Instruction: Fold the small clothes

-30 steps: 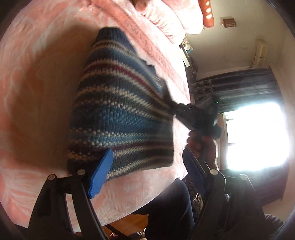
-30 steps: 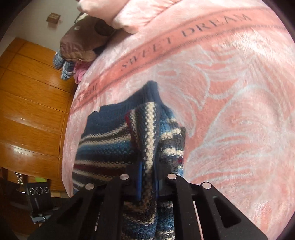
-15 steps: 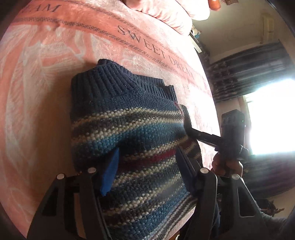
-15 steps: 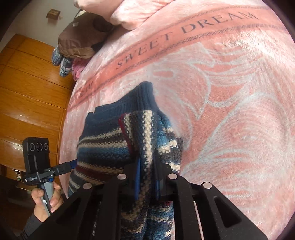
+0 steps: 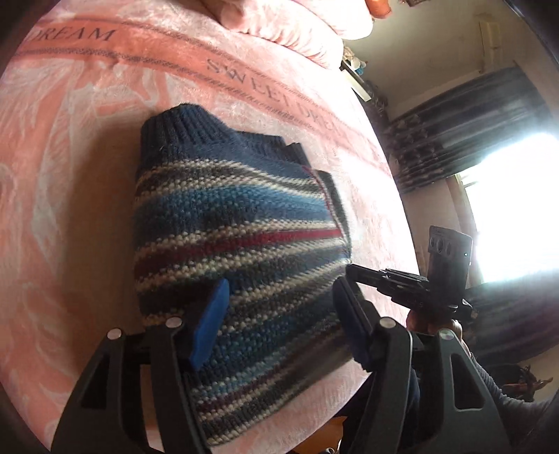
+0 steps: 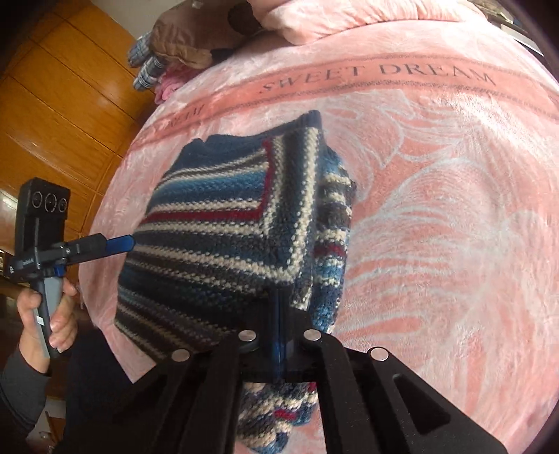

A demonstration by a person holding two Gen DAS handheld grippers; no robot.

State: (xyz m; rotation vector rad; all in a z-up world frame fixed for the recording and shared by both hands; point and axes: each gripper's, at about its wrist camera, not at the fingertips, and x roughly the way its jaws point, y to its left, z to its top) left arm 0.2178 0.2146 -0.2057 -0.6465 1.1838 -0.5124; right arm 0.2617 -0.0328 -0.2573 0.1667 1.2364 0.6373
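Observation:
A small knitted sweater (image 5: 237,223) with blue, white, grey and red stripes and a navy ribbed collar lies on the pink "SWEET DREAM" blanket (image 5: 70,174). My left gripper (image 5: 279,297) is open, its blue pads (image 5: 209,324) spread just above the sweater's lower half. In the right wrist view one side of the sweater (image 6: 290,216) is folded over the body, and my right gripper (image 6: 278,307) is shut on that folded edge. A hand holds the left gripper (image 6: 122,242) at the sweater's left edge. The right gripper's tip (image 5: 353,270) touches the sweater's right edge.
Pink pillows (image 5: 297,31) lie at the head of the bed. A brown garment and plaid clothes (image 6: 181,42) are piled at the far left corner. A wooden wardrobe (image 6: 52,104) stands beside the bed. A bright window with dark curtains (image 5: 506,209) is on the right. The bed's front edge runs just below the sweater.
The left gripper has swung in from the side and now hovers open over the sweater's lower half. The right gripper, still shut, has laid the raised side flap flatter across the body.

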